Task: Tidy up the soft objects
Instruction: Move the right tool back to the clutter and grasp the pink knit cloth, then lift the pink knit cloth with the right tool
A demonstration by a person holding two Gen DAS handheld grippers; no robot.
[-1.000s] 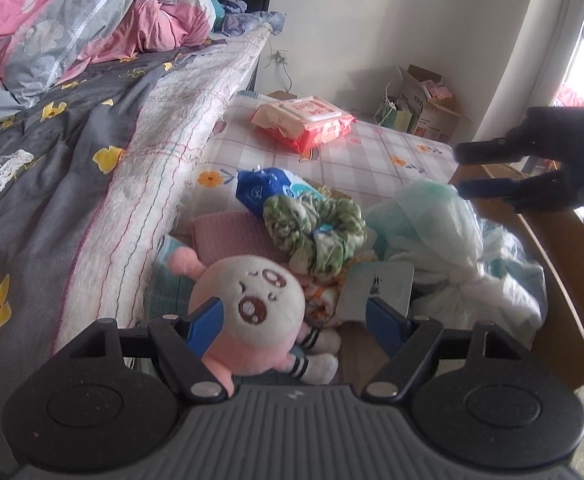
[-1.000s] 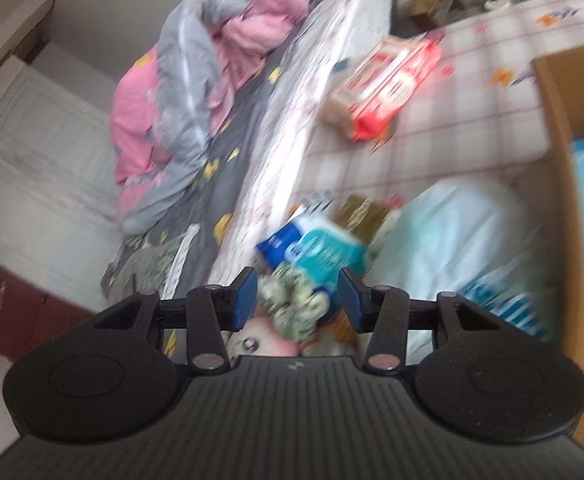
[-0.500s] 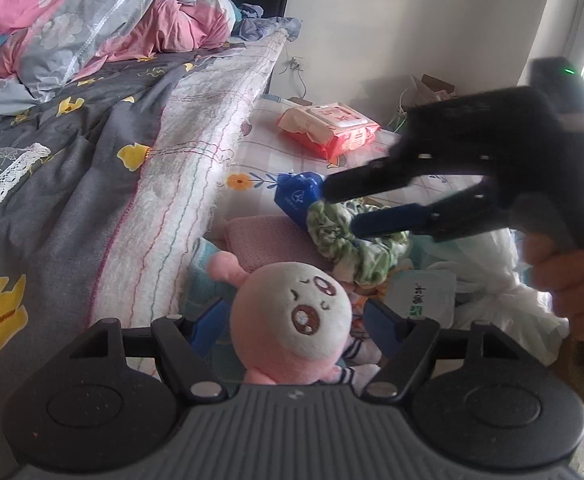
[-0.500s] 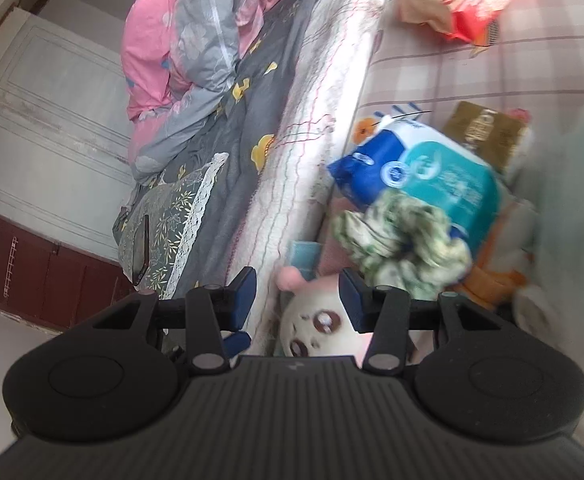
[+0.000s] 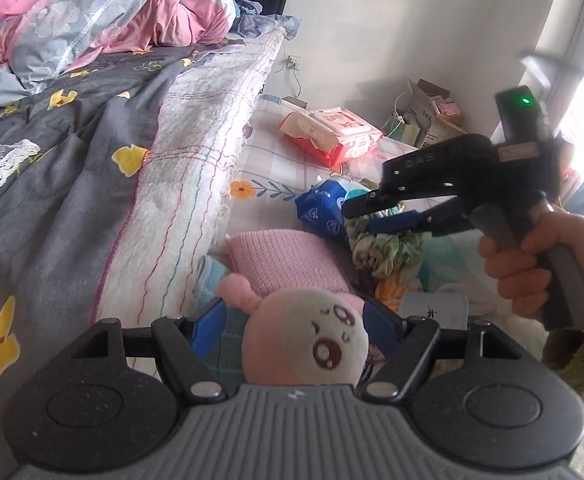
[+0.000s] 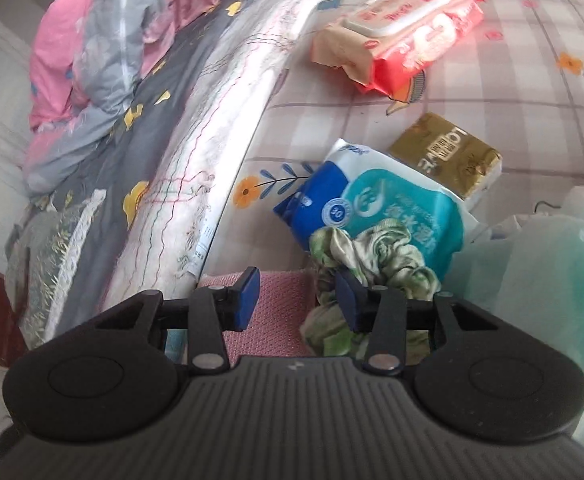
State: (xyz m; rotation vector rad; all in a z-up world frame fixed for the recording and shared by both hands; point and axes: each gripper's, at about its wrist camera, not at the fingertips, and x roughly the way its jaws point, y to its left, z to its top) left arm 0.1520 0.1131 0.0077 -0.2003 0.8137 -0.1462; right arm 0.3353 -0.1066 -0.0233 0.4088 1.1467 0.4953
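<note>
A pink plush doll (image 5: 303,344) lies at the near end of a pile on a checked mattress (image 5: 276,168). My left gripper (image 5: 293,320) is open, its blue pads on either side of the doll's head, with a gap on the left. Behind the doll are a pink knitted cloth (image 5: 284,256) and a green scrunchie (image 5: 383,248). My right gripper (image 5: 357,218), held by a hand (image 5: 531,256), hovers just over the scrunchie. In the right wrist view, that gripper (image 6: 293,296) has closing jaws; its right pad is against the scrunchie (image 6: 375,256), its left over the cloth (image 6: 276,320).
A blue and teal tissue pack (image 6: 371,204), a gold pack (image 6: 447,156) and a red wipes pack (image 6: 403,28) lie farther back. A pale green plastic bag (image 6: 551,264) sits on the right. The bed with a grey sheet (image 5: 52,160) rises on the left; cardboard boxes (image 5: 431,116) stand by the wall.
My right gripper has come in from the right and dropped down to the scrunchie. My left gripper has slid forward, so the doll's head now sits midway between its pads.
</note>
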